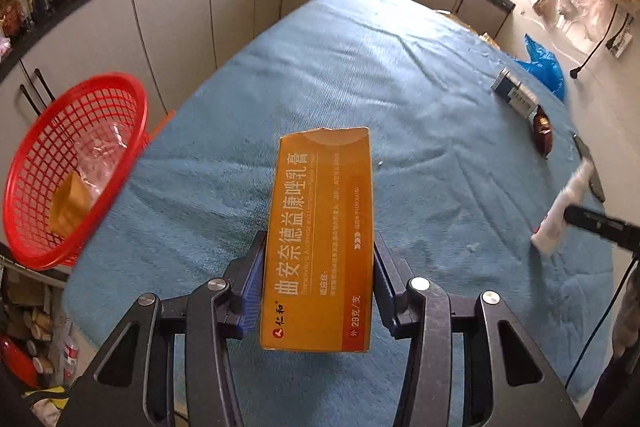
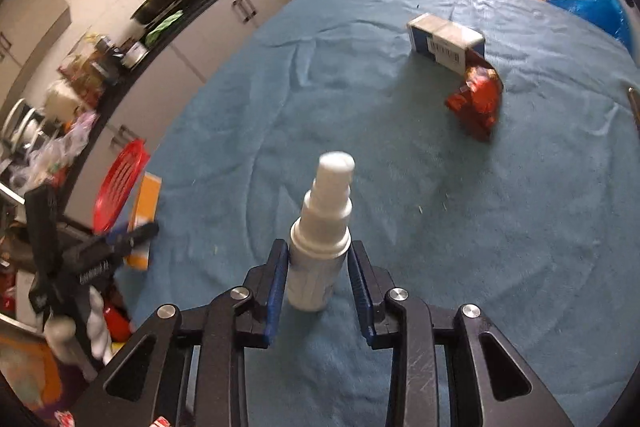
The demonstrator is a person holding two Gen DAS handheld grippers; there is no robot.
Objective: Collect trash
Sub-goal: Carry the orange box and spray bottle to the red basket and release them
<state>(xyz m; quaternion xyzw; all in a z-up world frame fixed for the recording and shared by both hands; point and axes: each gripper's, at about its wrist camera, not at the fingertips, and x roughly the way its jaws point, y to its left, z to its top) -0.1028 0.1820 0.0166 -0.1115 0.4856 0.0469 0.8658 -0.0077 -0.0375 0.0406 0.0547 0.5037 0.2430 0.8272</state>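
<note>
The left gripper [image 1: 318, 283] is clamped on the long sides of an orange medicine box [image 1: 318, 239], held above the blue towel-covered counter [image 1: 360, 67], apparently so it can be carried to the red mesh basket [image 1: 72, 171] at the counter's left edge, which already holds a crumpled clear wrapper and a small orange box. The right gripper [image 2: 318, 281] is closed around the body of a white spray bottle [image 2: 322, 231], nozzle pointing away, likely the next piece bound for the basket. A blue-and-white carton [image 2: 446, 41] and a red snack wrapper [image 2: 476, 99] lie touching each other farther back, not yet collected.
</note>
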